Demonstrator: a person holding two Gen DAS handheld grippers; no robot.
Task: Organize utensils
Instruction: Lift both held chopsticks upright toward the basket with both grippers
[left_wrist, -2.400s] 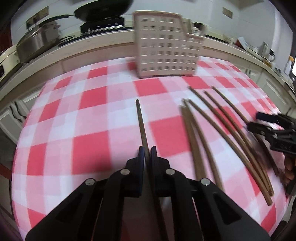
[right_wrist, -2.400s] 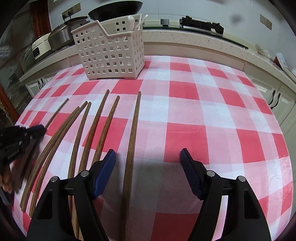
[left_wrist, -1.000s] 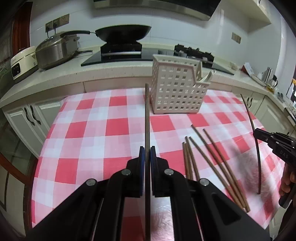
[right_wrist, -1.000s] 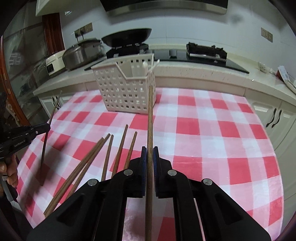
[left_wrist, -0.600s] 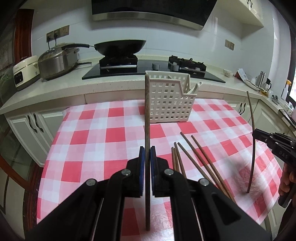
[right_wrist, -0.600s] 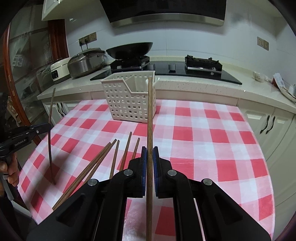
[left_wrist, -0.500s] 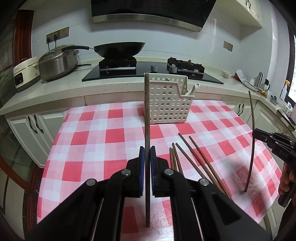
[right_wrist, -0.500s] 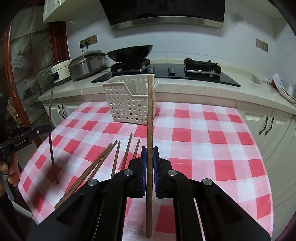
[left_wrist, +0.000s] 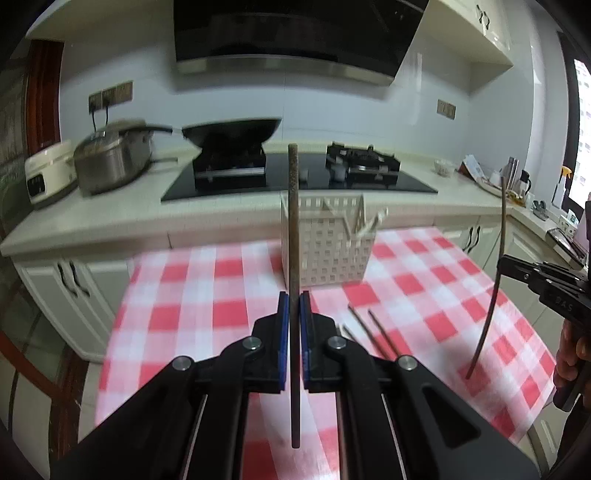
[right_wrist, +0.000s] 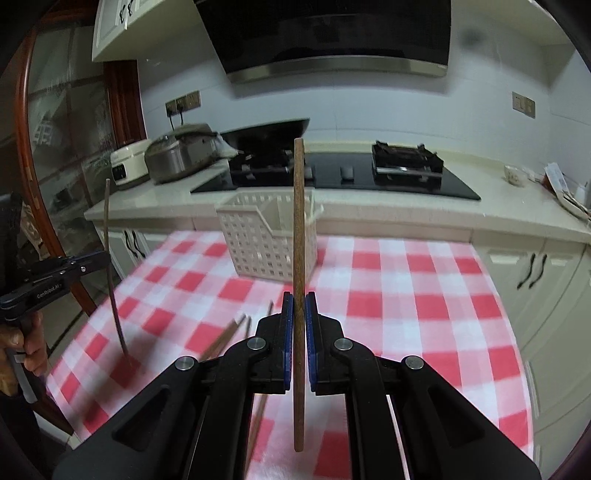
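Two chopsticks, one pinched in the left tongs (left_wrist: 291, 314) and one in the right tongs (right_wrist: 299, 314), have risen off the worktop (left_wrist: 192, 291); the basket (left_wrist: 328, 251) is likely next.

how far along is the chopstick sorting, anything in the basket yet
Done: the white basket holds only pale utensils at its far side; no brown chopsticks show inside.
In hand: the left gripper is shut on one chopstick, the right gripper on another chopstick, both upright above the checked cloth.
Left: drop both in, then the loose chopsticks on the cloth.
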